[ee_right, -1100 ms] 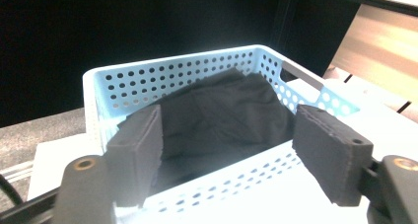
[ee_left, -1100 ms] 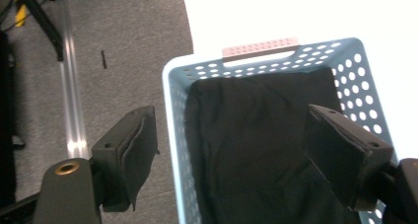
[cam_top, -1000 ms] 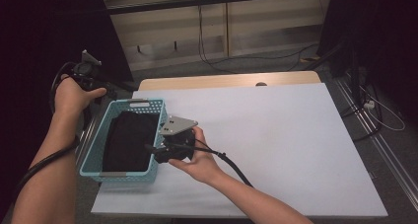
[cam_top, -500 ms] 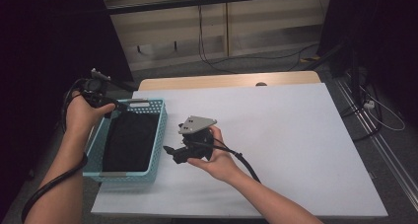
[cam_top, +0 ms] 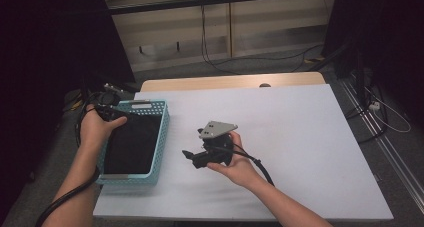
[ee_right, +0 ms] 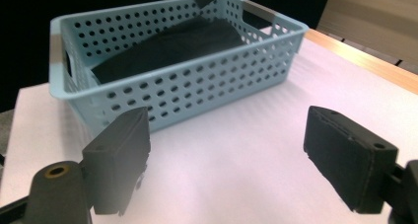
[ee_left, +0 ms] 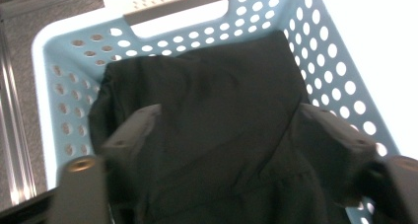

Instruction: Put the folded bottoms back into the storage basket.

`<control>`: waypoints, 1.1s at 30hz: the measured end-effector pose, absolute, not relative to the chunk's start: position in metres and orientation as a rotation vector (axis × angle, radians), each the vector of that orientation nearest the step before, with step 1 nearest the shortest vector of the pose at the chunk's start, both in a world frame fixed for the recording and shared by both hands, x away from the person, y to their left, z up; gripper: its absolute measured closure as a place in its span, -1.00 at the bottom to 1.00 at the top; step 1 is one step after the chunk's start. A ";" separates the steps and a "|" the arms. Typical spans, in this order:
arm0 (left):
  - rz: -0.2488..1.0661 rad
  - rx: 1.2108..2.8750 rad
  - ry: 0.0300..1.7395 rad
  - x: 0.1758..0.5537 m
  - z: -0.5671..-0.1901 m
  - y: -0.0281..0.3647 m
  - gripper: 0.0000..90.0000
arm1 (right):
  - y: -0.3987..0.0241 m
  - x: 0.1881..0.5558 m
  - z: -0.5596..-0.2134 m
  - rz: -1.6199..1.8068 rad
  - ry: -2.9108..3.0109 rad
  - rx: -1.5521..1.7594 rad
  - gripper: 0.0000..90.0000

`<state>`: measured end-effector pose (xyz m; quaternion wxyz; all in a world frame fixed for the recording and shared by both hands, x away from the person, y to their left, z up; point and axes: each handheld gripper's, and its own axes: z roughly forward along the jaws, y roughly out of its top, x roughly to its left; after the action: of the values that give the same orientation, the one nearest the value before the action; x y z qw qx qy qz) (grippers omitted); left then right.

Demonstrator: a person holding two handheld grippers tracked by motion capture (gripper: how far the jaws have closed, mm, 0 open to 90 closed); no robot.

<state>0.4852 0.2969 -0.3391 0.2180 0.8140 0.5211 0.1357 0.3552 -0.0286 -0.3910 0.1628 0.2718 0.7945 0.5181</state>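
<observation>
The dark folded cloth (ee_left: pixel 207 120) in the basket (ee_left: pixel 340 91), frame centre, is probably soft and light; pinch a raised fold. Left gripper (ee_left: pixel 226 130) jaws, just closing, spread above it; right gripper (ee_right: pixel 226 150) spread, empty.

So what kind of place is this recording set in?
Probably a lab or recording workroom: a white table ringed by dark curtains, loose cables on grey floor, plain wooden cabinets behind.

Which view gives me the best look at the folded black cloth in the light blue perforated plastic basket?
The left gripper view: the folded black cloth is seen close from above, creases visible, between the open left gripper jaws. The high view shows a dark rectangle; the right gripper view shows its top over the basket wall.
</observation>
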 end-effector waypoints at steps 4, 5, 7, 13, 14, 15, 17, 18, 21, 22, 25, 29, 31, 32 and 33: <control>0.298 2.274 1.461 0.483 -0.355 0.297 0.25 | -0.040 0.355 -0.397 1.463 2.269 0.793 -0.61; 0.279 2.277 1.466 0.483 -0.360 0.297 0.39 | -0.043 0.355 -0.398 1.460 2.268 0.801 -0.61; 0.254 2.297 1.478 0.482 -0.369 0.297 0.53 | -0.048 0.355 -0.400 1.457 2.264 0.814 -0.61; 0.175 2.345 1.521 0.482 -0.395 0.302 0.92 | -0.056 0.353 -0.404 1.448 2.257 0.828 -0.61; 0.175 2.341 1.533 0.483 -0.399 0.304 0.96 | -0.056 0.352 -0.404 1.446 2.258 0.830 -0.61; 0.164 2.343 1.541 0.483 -0.402 0.306 0.98 | -0.057 0.352 -0.404 1.443 2.258 0.824 -0.61; 0.149 2.353 1.560 0.484 -0.409 0.308 1.00 | -0.058 0.351 -0.405 1.441 2.258 0.821 -0.61; 0.146 2.350 1.565 0.485 -0.412 0.310 1.00 | -0.058 0.350 -0.405 1.442 2.258 0.824 -0.61; 0.130 2.325 1.573 0.487 -0.415 0.313 1.00 | -0.058 0.350 -0.405 1.443 2.258 0.818 -0.61; 0.133 2.312 1.587 0.488 -0.415 0.313 1.00 | -0.058 0.350 -0.406 1.443 2.259 0.819 -0.61; 0.212 2.339 1.591 0.490 -0.416 0.316 1.00 | -0.058 0.350 -0.406 1.437 2.261 0.821 -0.61; 0.223 2.283 1.616 0.492 -0.420 0.323 1.00 | -0.061 0.348 -0.406 1.434 2.255 0.818 -0.61; 0.234 2.305 1.600 0.492 -0.418 0.322 1.00 | -0.063 0.348 -0.407 1.433 2.255 0.825 -0.61; 0.244 2.317 1.601 0.492 -0.416 0.322 1.00 | -0.065 0.348 -0.407 1.430 2.254 0.830 -0.61; 0.251 2.312 1.603 0.492 -0.414 0.321 1.00 | -0.066 0.348 -0.407 1.426 2.253 0.835 -0.61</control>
<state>0.4919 0.3211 -0.4143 0.1580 0.8082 0.5604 0.0879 0.3482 -0.0659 -0.4073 0.1727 0.2944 0.7943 0.5026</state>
